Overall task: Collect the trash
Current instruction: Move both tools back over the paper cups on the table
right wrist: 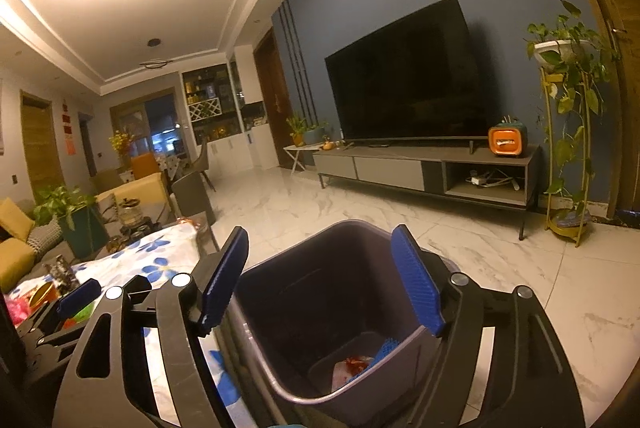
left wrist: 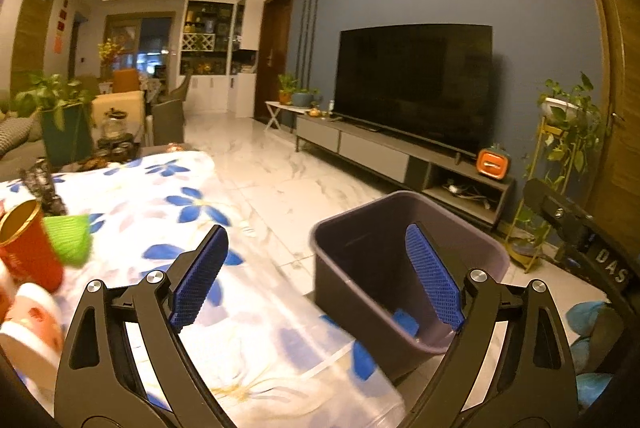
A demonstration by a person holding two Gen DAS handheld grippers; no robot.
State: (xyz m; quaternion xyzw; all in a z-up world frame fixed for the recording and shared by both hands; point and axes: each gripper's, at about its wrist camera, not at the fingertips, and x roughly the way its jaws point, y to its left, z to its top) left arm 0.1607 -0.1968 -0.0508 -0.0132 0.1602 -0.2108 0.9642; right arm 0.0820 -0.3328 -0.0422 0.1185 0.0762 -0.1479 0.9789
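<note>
My right gripper (right wrist: 320, 276) gapes empty above the dark grey plastic bin (right wrist: 336, 308); crumpled white-red trash (right wrist: 352, 368) lies inside at six o'clock. My left gripper (left wrist: 316, 276) is spread wide, empty.

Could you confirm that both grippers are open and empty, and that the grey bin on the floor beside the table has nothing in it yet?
Not quite: the bin already holds trash. The right wrist view shows a pale crumpled wrapper with red marks and a blue piece at its bottom. The rest stands: the left gripper and right gripper are both open and empty.
</note>
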